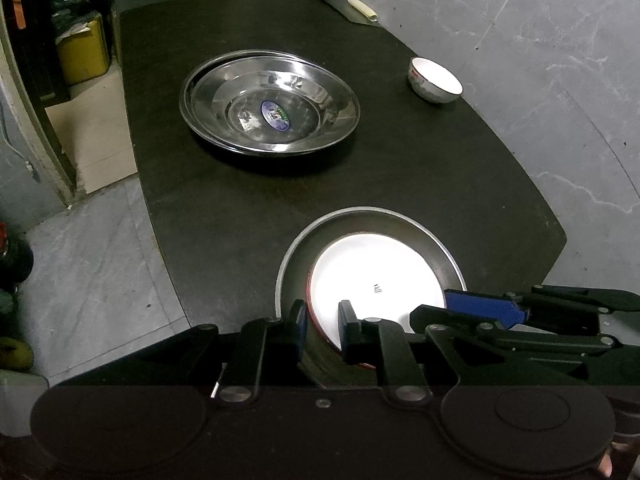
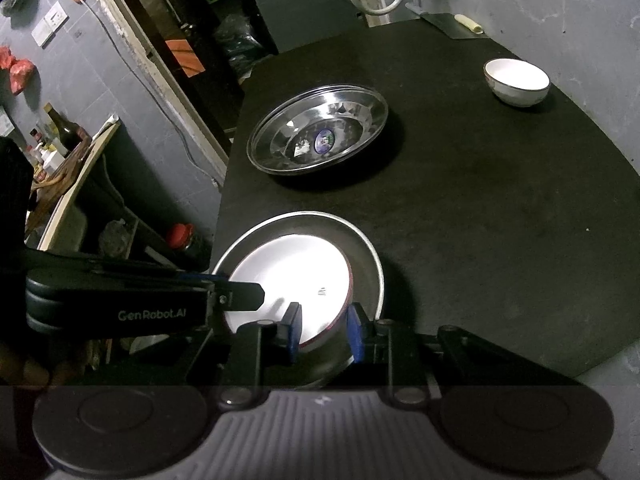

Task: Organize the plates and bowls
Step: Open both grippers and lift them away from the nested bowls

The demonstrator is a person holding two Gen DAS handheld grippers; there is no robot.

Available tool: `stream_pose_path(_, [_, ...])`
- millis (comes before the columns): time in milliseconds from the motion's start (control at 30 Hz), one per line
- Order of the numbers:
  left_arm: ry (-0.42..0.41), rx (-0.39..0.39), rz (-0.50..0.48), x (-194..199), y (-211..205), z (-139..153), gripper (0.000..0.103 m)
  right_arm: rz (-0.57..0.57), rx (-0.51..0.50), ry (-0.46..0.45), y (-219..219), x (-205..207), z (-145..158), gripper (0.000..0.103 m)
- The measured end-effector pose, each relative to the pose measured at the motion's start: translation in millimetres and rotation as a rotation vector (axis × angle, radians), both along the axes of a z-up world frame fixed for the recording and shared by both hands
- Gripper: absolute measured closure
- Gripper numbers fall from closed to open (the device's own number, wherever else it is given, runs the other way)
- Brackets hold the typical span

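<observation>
- on the near edge of the dark table [image 1: 440,184], a white bowl with a red rim [image 1: 376,280] sits inside a shallow grey metal plate [image 1: 340,216]; both are round and open side up, so neither has a long axis to speak of.
- left gripper [image 1: 323,326] has its blue-padded fingers [image 1: 345,314] narrowed around the near-left rim of the white bowl, one outside the wall and one inside; i cannot tell whether the pads actually press on it.
- right gripper [image 2: 325,332] straddles the near-right rim of the same bowl, fingers [image 2: 354,334] close on either side of the wall; firm contact is again unclear.
- each gripper shows in the other's view, reaching in over the bowl from the side.
- farther back, near the table's middle, a stack of shiny steel plates [image 1: 270,104] lies flat with a blue oval sticker [image 1: 275,115] at its centre.
- to the right, well apart from the stack, a small white bowl [image 1: 435,80] stands upright near the table edge.
- at the far right corner lie a flat dark board [image 2: 452,26] and a pale roll [image 2: 470,23] on it.
- between the near bowl and the steel stack is only bare tabletop.
</observation>
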State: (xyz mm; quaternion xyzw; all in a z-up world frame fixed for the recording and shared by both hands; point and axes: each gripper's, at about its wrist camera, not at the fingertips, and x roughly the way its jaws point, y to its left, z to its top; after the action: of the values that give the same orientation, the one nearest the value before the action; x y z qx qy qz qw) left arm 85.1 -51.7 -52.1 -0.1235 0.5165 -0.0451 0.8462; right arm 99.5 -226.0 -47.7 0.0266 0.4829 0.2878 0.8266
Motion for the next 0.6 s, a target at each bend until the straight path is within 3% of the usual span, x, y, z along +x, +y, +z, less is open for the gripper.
stream_pose_path(200, [-0.004, 0.001, 0.007, -1, -2, 1, 0.085, 0.002, 0.001, -0.004, -1, 1, 1, 0.071])
stream_pose_path(333, [-0.025, -0.004, 0.011, -1, -1, 6, 0.075, -0.001, 0.002, -0.023, -2, 2, 4, 0.066])
stream_pose_path(433, [-0.028, -0.024, 0.022, -1, 4, 10, 0.073, -0.004, 0.002, -0.041, -3, 1, 8, 0.064])
stream_pose_path(500, [-0.042, -0.044, 0.034, 0, 7, 14, 0.068, -0.012, 0.009, -0.072, -5, -2, 14, 0.057])
stream_pose_path(600, [-0.075, -0.048, 0.048, 2, 11, 25, 0.041, -0.035, 0.029, -0.124, -12, -3, 23, 0.046])
